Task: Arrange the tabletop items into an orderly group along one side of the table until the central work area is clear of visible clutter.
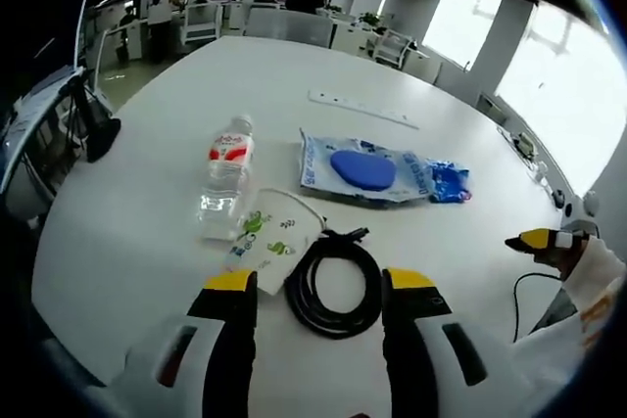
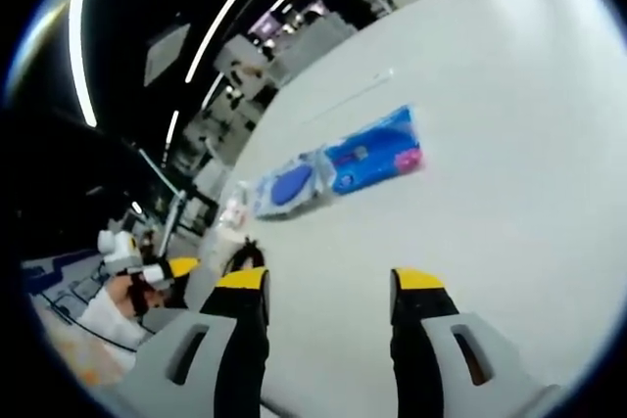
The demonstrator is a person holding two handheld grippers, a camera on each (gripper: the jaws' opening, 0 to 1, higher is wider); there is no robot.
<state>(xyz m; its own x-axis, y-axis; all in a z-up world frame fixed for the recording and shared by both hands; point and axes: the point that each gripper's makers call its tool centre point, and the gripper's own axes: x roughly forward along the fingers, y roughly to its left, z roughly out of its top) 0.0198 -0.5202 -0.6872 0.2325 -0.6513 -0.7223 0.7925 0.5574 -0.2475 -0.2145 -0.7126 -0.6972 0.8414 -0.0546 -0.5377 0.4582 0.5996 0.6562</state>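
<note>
On the round white table (image 1: 147, 232) lie a clear water bottle (image 1: 227, 173) with a red label, a white pouch (image 1: 272, 234) with green print, a coiled black cable (image 1: 299, 293), a blue wipes pack (image 1: 364, 171) and a small blue packet (image 1: 449, 181). My left gripper (image 1: 321, 281) stands open just above the cable coil, its yellow-tipped jaws on either side of it. My right gripper (image 2: 331, 281) is open over bare table with nothing between its jaws. Ahead of it lie the blue packet (image 2: 377, 152), the wipes pack (image 2: 286, 186) and the bottle (image 2: 230, 217).
A long white strip (image 1: 362, 109) lies further back on the table. The right gripper's yellow tip (image 1: 537, 240) and a white sleeve come in at the right edge, near a thin black wire (image 1: 519, 291). Chairs, desks and people stand beyond the table's far rim.
</note>
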